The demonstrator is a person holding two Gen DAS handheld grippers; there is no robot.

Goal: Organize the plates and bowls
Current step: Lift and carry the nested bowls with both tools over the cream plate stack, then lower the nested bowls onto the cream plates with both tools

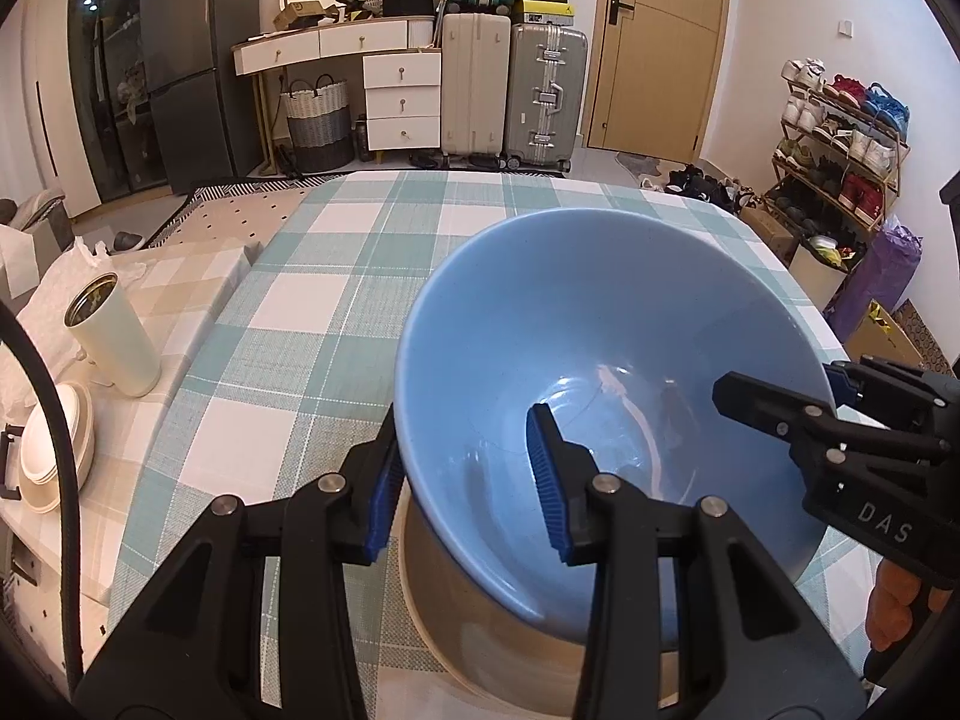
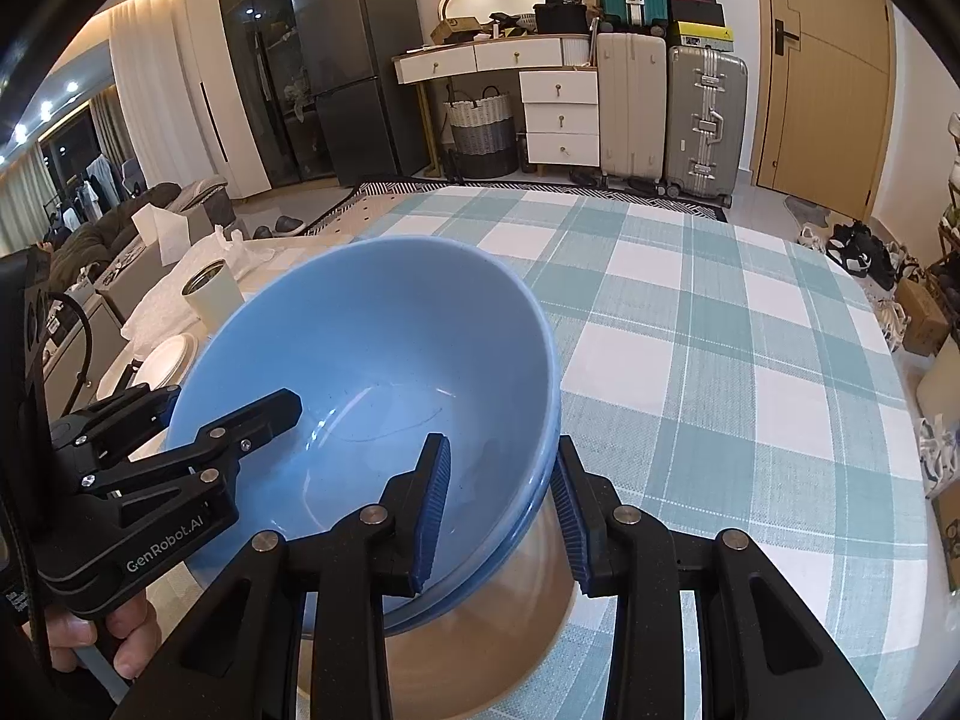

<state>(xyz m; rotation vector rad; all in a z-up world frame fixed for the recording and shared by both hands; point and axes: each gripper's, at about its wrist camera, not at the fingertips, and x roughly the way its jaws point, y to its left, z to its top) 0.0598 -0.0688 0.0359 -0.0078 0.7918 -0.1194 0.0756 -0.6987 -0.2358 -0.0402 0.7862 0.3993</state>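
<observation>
While tilted over beige bowl [image 1: 480, 630], blue bowl [image 1: 600, 324] clamped by L+R hand-held gripper [image 1: 468, 492].

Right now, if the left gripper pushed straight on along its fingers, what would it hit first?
The left gripper already straddles the blue bowl wall, so it would drive deeper onto the rim and probably meet the bowl's inner floor first. Depth is unclear.

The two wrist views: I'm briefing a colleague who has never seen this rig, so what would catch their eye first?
A large blue bowl fills the foreground, gripped on opposite rims by the left gripper and the right gripper. In the right wrist view a second blue rim shows just beneath it, with a beige bowl under both on the teal checked tablecloth. Suitcases stand stacked against the far wall.
</observation>
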